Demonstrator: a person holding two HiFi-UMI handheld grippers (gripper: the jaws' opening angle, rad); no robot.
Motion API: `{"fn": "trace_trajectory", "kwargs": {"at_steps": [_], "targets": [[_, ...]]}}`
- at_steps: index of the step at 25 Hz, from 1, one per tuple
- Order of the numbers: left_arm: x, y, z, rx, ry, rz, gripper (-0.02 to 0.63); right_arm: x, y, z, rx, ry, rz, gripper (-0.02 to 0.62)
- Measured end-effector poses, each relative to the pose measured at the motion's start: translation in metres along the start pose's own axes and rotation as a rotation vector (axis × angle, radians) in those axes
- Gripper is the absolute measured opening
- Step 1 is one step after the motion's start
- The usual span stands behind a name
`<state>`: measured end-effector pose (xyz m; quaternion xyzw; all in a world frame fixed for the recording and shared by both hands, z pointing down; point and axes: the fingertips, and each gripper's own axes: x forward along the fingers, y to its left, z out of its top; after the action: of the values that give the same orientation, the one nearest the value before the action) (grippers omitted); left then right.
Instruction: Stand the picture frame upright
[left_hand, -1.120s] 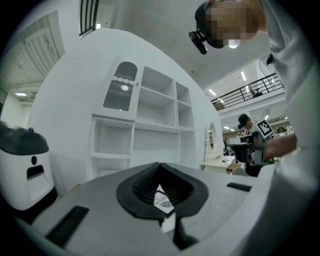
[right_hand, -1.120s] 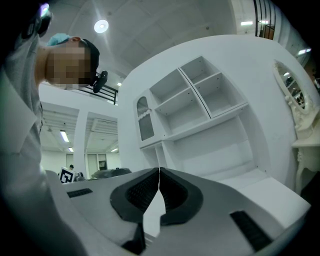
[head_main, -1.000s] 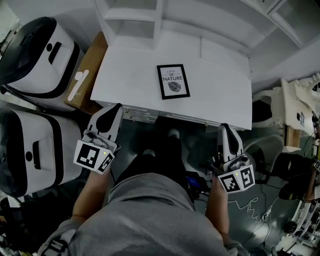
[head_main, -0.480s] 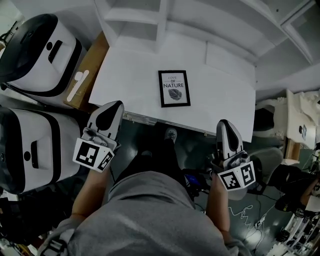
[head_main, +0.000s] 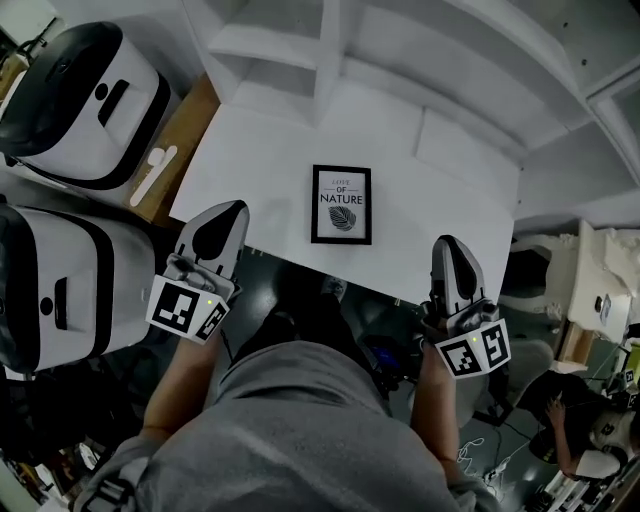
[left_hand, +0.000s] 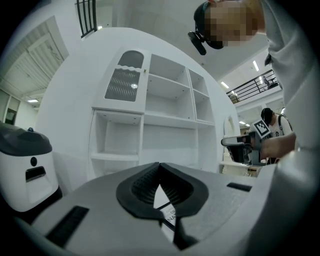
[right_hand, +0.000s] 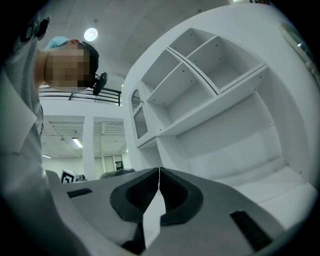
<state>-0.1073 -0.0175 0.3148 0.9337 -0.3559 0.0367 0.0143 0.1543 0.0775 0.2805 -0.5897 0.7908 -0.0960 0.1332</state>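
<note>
Jaws on both tools are pressed together with nothing between them. In their own views the left gripper (head_main: 221, 213) and the right gripper (head_main: 447, 248) each show dark pads meeting in a thin seam. Both point roughly level over the near edge of the white table (head_main: 450, 190).

The picture frame (head_main: 341, 204) lies flat and face up on that table, ahead of the grippers and between them. It is to the right of the left gripper and to the left of the right one, apart from both. Its long axis runs away from the person, roughly in line with the way the grippers point. The left tip stands alongside the frame's near half, while the right tip stops just short of its near edge, so neither is plainly nearer. In the left gripper view a bit of its print shows through the gap beneath the closed pads.

The frame is a thin black rectangle around a white sheet with lettering and a dark leaf. To raise it, the jaws would probably have to open and take an edge. Beyond it stands a white shelf unit (head_main: 320, 45).
</note>
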Motion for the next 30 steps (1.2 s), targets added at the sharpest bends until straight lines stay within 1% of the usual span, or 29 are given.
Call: {"fn": "trace_trajectory", "kwargs": {"at_steps": [9, 14, 20, 25, 30], "targets": [[0.052, -0.004, 0.003, 0.003, 0.005, 0.091, 0.007, 0.037, -0.062, 0.012, 0.031, 0.009, 0.081, 0.028], [0.078, -0.013, 0.001, -0.005, 0.000, 0.132, 0.008, 0.051, -0.092, 0.014, 0.045, 0.033, 0.137, 0.028], [0.092, -0.024, -0.009, -0.018, 0.027, 0.138, 0.008, 0.057, -0.113, 0.021, 0.039, 0.008, 0.130, 0.028], [0.092, -0.025, -0.013, -0.028, 0.046, 0.140, 0.007, 0.060, -0.119, 0.010, 0.065, 0.035, 0.126, 0.028], [0.095, -0.023, -0.019, -0.040, 0.065, 0.117, 0.008, 0.068, -0.117, 0.007, 0.085, 0.041, 0.119, 0.028]]}}
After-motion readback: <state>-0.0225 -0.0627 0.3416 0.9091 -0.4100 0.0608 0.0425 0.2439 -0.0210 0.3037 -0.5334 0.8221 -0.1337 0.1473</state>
